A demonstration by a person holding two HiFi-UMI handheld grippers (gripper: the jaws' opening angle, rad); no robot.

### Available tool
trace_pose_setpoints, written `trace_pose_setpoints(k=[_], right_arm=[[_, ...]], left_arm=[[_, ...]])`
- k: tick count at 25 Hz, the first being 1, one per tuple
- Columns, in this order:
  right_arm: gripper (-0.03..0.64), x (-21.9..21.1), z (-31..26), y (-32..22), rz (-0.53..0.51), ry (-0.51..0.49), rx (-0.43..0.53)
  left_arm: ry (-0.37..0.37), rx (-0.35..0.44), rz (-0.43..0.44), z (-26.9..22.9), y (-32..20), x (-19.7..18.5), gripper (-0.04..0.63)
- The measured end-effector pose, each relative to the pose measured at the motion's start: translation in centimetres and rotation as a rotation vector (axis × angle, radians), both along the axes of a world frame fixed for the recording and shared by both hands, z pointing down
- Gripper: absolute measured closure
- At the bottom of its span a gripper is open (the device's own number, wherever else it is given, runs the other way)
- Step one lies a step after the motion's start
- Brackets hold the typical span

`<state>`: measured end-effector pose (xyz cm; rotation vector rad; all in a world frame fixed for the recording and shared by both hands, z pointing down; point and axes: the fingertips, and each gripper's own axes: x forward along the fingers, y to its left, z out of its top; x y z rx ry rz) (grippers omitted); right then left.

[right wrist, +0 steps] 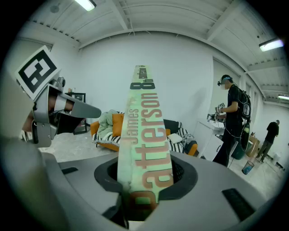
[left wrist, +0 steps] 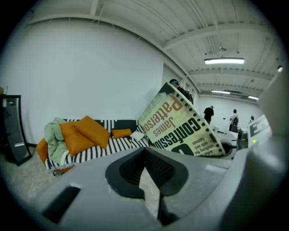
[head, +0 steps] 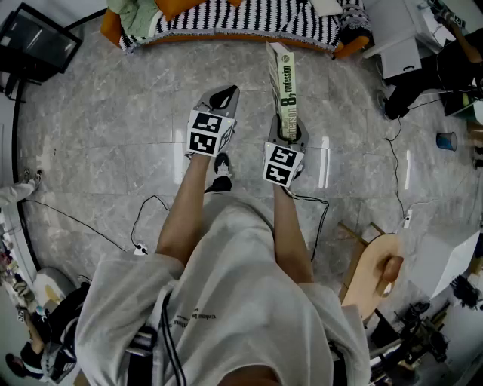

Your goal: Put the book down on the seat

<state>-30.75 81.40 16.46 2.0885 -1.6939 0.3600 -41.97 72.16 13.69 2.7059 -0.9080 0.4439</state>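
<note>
Green-spined book (head: 284,79) clamped edge-on in right gripper (head: 290,133) (spine up), short of striped sofa (head: 226,19), left gripper (head: 223,98) also facing sofa, jaws together, empty.

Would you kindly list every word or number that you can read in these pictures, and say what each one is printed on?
"James Patterson": on the spine of the book in the right gripper view, and upside down on its cover in the left gripper view.
"8th confession": on the same spine, in the head view.
Small lines beside the cover title: too small to read reliably.
Print on the person's shirt: too small to read.
</note>
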Motion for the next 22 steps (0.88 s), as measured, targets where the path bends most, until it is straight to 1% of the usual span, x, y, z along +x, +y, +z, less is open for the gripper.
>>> trace_pose_setpoints(k=[4, 7, 10, 13, 17, 22], right_arm=[[0.459, 0.2, 0.2, -1.7, 0.011, -0.001, 0.013], [0.459, 1.0, 0.8, -4.3, 0.039, -0.014, 0.014], [0.459, 1.3, 2.1, -6.2, 0.057, -0.02, -0.004], [0.459, 1.4, 2.5, -7.5, 0.074, -0.029, 0.002], [0.459, 2.3, 2.0, -8.9, 0.077, -0.033, 0.021], [0.457, 4.9, 2.3, -11.0, 0.069, -0.053, 0.037]], left_arm=[[-0.012, -0.001, 0.014, 0.6, -1.4, -0.4, 0.588], [-0.028, -0.001, 0.038, 1.2, -3.9, 0.0, 0.588], [-0.048, -0.015, 0.05, 2.4, -5.8, -0.3, 0.588], [-0.055, -0.029, 0.057, 3.1, -6.9, -0.6, 0.588], [-0.06, -0.046, 0.037, 3.6, -8.2, -0.3, 0.588], [-0.084, -0.044, 0.01, 4.0, -9.7, 1.5, 0.588]])
